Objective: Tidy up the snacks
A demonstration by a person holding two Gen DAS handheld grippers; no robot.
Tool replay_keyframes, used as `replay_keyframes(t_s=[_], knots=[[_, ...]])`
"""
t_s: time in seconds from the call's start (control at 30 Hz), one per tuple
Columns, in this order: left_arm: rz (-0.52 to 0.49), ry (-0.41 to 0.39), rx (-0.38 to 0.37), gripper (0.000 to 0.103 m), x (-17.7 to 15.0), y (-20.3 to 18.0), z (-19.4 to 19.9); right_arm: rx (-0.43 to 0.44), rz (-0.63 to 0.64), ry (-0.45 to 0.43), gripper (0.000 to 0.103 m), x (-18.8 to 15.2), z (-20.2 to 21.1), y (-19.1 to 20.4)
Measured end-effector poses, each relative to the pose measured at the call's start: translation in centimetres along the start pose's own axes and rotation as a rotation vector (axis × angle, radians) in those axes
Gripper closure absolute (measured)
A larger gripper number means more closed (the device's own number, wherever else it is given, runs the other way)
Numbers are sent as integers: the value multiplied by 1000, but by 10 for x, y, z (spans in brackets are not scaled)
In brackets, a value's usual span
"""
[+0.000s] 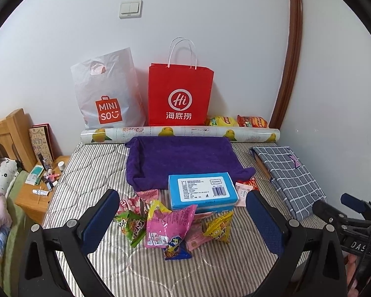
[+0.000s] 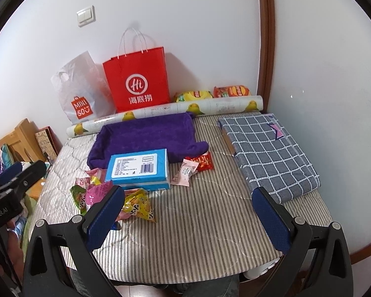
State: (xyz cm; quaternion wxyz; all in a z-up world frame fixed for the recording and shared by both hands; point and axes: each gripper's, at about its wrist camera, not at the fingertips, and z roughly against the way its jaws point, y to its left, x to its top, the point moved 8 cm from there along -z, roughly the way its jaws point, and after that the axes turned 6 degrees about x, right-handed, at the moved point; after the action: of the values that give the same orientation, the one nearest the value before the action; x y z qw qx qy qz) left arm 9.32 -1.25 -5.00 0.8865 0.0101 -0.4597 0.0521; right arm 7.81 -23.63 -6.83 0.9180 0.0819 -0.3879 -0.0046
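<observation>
A heap of small snack packets lies on the striped table cover: a pink packet (image 1: pixel 169 225), a green one (image 1: pixel 132 225), a yellow one (image 1: pixel 219 226) and a dark blue one (image 1: pixel 176 250). A blue box (image 1: pixel 201 194) stands just behind them on a purple towel (image 1: pixel 183 162). A pale pink sachet (image 2: pixel 185 172) and a red sachet (image 2: pixel 202 162) lie right of the box. My left gripper (image 1: pixel 183 219) hangs open above the heap, holding nothing. My right gripper (image 2: pixel 188 214) is open over bare cover, right of the yellow packet (image 2: pixel 138 205).
Against the wall stand a red paper bag (image 1: pixel 179 96) and a white Miniso bag (image 1: pixel 106 96), with a printed paper roll (image 1: pixel 180 132) lying before them. Yellow (image 1: pixel 221 121) and orange (image 1: pixel 252 121) chip bags sit behind the roll. A folded checked cloth (image 2: pixel 267 153) lies at the right. A cluttered wooden nightstand (image 1: pixel 37 198) stands at the left.
</observation>
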Motion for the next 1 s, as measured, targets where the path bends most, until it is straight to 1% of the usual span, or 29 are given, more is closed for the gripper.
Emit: replay_keyframes(t_s=[0.1,0.3,0.4,0.5,0.6,0.7,0.77,0.8,0.87,0.9,0.93,0.97,1.0], knots=[[2,18,-2,4,1,1,-14,-10,-1,25,2,1,-14,-6],[15,69,18,4,-1,9,-47,-30,-43,72,1,2,-48,-26],[24,87,22,4,-2,13,-65,-46,-53,80,1,4,-68,-39],[37,107,39,4,-3,19,-84,-8,-45,95,1,3,-91,-47],[52,135,39,4,-6,25,-102,21,-81,103,2,2,-114,-56],[53,159,65,4,-8,33,-118,46,-107,113,4,2,-135,-62],[42,169,85,4,-10,37,-127,72,-121,133,10,1,-152,-63],[38,175,95,4,-11,39,-131,72,-122,147,13,1,-161,-63],[39,190,111,4,-13,45,-140,67,-120,180,23,-2,-179,-62],[46,197,113,4,-14,49,-145,65,-117,192,25,-3,-186,-61],[52,204,115,4,-15,52,-149,66,-111,208,30,-4,-195,-59],[57,213,119,4,-17,56,-153,70,-106,223,38,-7,-203,-57],[60,220,124,4,-17,60,-158,79,-108,242,41,-9,-212,-55]])
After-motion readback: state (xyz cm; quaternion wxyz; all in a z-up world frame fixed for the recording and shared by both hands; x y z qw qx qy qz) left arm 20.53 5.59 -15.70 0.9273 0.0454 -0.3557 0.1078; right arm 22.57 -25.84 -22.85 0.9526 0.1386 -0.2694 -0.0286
